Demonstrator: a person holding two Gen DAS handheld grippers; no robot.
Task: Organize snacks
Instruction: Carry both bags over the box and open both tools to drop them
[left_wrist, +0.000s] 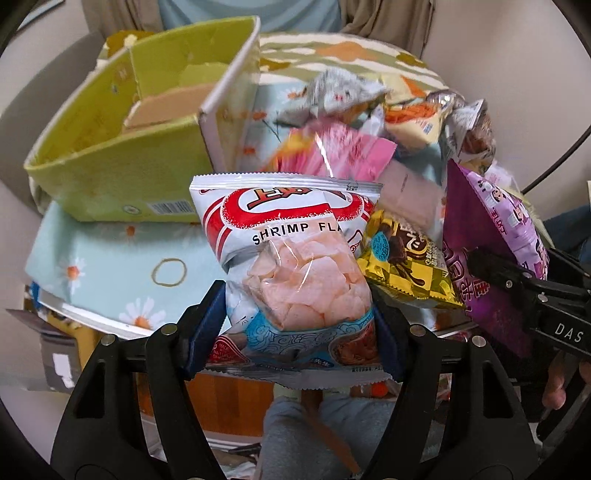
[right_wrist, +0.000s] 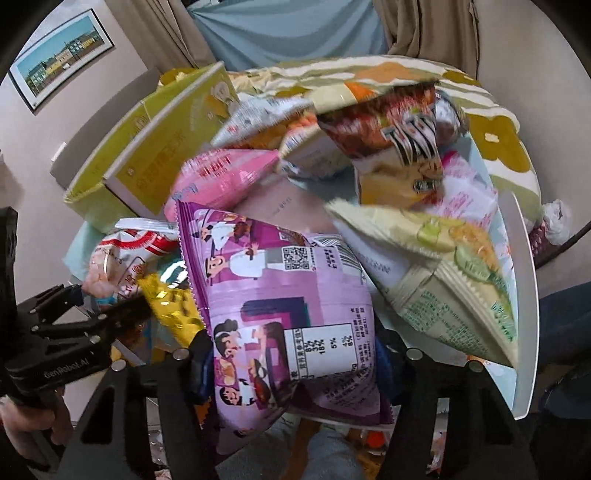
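left gripper (left_wrist: 299, 317): clamped on the lower half of the shrimp chip bag (left_wrist: 291, 258), 1 blue pad on each side wall of the pack.
shrimp chip bag: upright between the jaws, long axis running away from the gripper toward the box, its top seam nearest the box's front wall; it looks lifted clear of the cloth, though the view from behind does not fully show the gap.
right gripper (right_wrist: 295, 373): closed around the lower part of the purple snack bag (right_wrist: 280, 295); the pads are mostly hidden by the bag, so contact is judged, not plainly seen.
purple snack bag: long axis also pointing away from its gripper, tilted a little left, top seam over the pile.
green box (left_wrist: 122, 147): open-topped, at the far left corner of the worktop (left_wrist: 92, 258), with light wafer-like packs lying inside.
key relation: the box lies ahead and to the left of both grippers; the left gripper is the nearer one, with only bare floral cloth between its bag and the box wall.
snack pile (right_wrist: 388, 155): loose packs heaped along the right side of the worktop, just beside the box's right wall.
gold chocolate pack (left_wrist: 402, 258): lying between the 2 held bags, touching the shrimp chip bag's right edge.
next move, as judged: the left bag goes forward and left over the box rim first.
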